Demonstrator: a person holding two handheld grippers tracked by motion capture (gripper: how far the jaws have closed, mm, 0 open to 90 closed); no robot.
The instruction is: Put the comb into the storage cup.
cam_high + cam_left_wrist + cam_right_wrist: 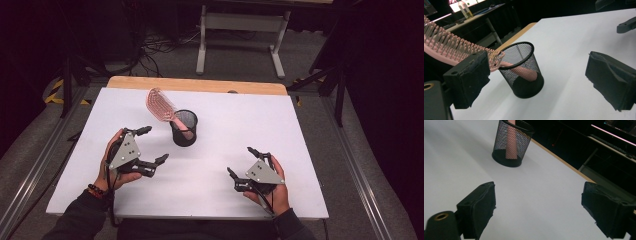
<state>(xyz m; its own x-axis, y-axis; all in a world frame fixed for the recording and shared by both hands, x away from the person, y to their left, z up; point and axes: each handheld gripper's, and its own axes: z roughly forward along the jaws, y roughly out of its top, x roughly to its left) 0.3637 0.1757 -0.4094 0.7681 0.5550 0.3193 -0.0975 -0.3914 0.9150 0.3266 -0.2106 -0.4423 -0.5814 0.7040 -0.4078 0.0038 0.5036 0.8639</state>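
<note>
A pink hairbrush (162,106) stands handle-down in a black mesh cup (184,129) near the middle of the white table, its bristled head leaning out to the upper left. In the left gripper view the hairbrush (451,51) crosses the rim of the cup (524,72). My left gripper (152,146) is open, just left of the cup, holding nothing. My right gripper (241,162) is open at the front right, well apart from the cup (511,143). Its jaws are spread wide over bare table.
The white board (280,130) lies on a wooden table whose far edge (200,84) shows. Beyond stands a grey desk frame (240,35) on the floor with cables. Metal rails run along both sides of the table.
</note>
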